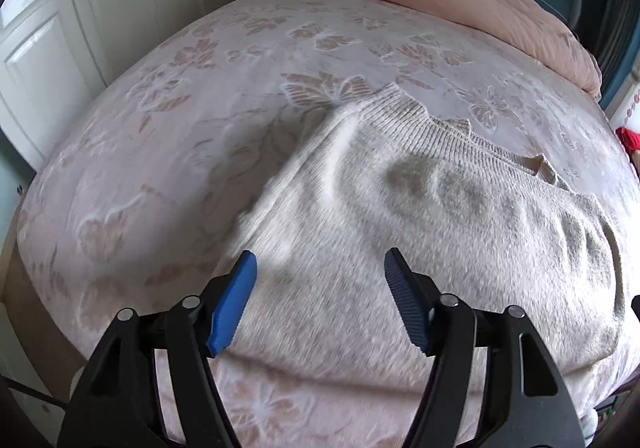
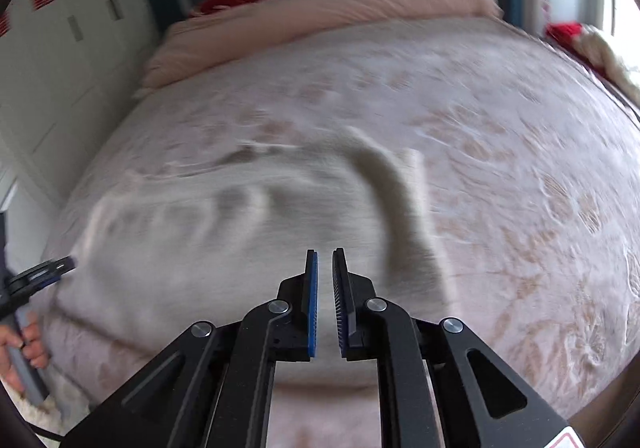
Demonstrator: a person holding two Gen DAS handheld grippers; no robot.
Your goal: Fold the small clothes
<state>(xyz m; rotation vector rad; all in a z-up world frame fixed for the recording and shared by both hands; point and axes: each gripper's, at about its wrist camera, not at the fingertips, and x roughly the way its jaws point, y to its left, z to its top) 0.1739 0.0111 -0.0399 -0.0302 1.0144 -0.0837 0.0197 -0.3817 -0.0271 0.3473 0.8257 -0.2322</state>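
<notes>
Basically soft, limp knit sweater [image 1: 400,216], light; grab ribbed hem edge ahead of jaws. Left gripper [image 1: 320,264] wide, empty; right gripper [image 2: 325,252] narrow, a slit, nothing between.

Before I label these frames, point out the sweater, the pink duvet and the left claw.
sweater [image 1: 400,208]: left wrist view, middle of its knit body.
pink duvet [image 1: 460,4]: left wrist view, its rolled top.
left claw [image 1: 320,268]: left wrist view, midway between fingertips.
</notes>
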